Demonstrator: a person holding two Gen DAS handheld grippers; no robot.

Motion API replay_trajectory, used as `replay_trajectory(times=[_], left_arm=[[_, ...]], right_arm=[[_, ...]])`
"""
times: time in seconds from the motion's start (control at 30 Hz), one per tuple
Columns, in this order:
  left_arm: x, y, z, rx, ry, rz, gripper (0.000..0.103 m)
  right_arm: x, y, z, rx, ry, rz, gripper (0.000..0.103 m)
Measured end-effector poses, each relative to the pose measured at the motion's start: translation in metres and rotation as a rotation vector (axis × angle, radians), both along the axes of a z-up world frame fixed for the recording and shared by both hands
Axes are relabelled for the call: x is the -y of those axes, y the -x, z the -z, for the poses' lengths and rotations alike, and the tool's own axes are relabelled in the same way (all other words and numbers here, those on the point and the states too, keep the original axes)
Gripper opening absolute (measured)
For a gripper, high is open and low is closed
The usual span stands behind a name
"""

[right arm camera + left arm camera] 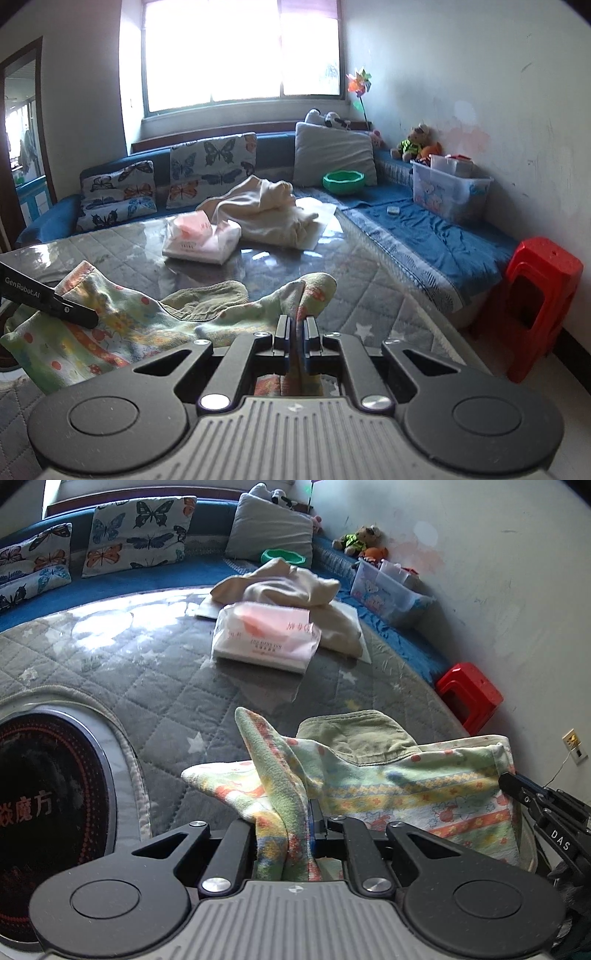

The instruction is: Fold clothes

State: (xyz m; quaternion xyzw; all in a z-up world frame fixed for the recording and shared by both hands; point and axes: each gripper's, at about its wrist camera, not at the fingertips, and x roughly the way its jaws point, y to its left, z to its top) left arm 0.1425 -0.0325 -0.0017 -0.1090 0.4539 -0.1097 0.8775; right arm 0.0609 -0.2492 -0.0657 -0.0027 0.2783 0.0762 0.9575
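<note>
A small patterned garment [413,790], pale green with orange and yellow bands, is stretched between my two grippers just above the table's near edge. My left gripper [284,830] is shut on one bunched corner of it. My right gripper [297,332] is shut on the other corner [306,291]. The garment's green collar [210,299] lies folded over in the middle. The right gripper shows at the right edge of the left wrist view [532,797]. The left gripper shows at the left edge of the right wrist view [62,306].
A grey quilted table [147,686] under clear plastic holds a tissue pack [266,638] and a cream cloth pile [295,583]. An induction hob [48,805] sits at the left. A blue sofa [424,225] with cushions, a green bowl [343,181], a plastic box [450,192] and red stools [532,291] surround it.
</note>
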Motion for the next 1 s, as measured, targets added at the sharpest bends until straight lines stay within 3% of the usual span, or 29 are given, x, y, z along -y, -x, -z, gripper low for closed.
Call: replay_trajectory(times=[0.37,0.63,0.77,0.93,1.0], left_arm=[[-0.004,-0.007,0.016,-0.027,-0.03,-0.015,0.012],[-0.004,-0.008,0.023,-0.04,-0.059,-0.027,0.02],[-0.004,-0.008,0.026,-0.042,-0.075,-0.029,0.024],[-0.002,-0.008,0.029,-0.041,-0.097,-0.029,0.029],[-0.002,-0.008,0.03,-0.043,-0.111,-0.035,0.037]], right_arm=[[0.009,-0.006,0.012,-0.044,-0.009,0.029,0.003],[-0.005,-0.011,0.022,-0.08,-0.002,-0.013,0.011],[-0.017,-0.011,0.028,-0.097,-0.001,-0.045,0.029],[-0.03,-0.01,0.033,-0.118,0.01,-0.088,0.042],[-0.032,-0.009,0.037,-0.13,0.01,-0.092,0.048]])
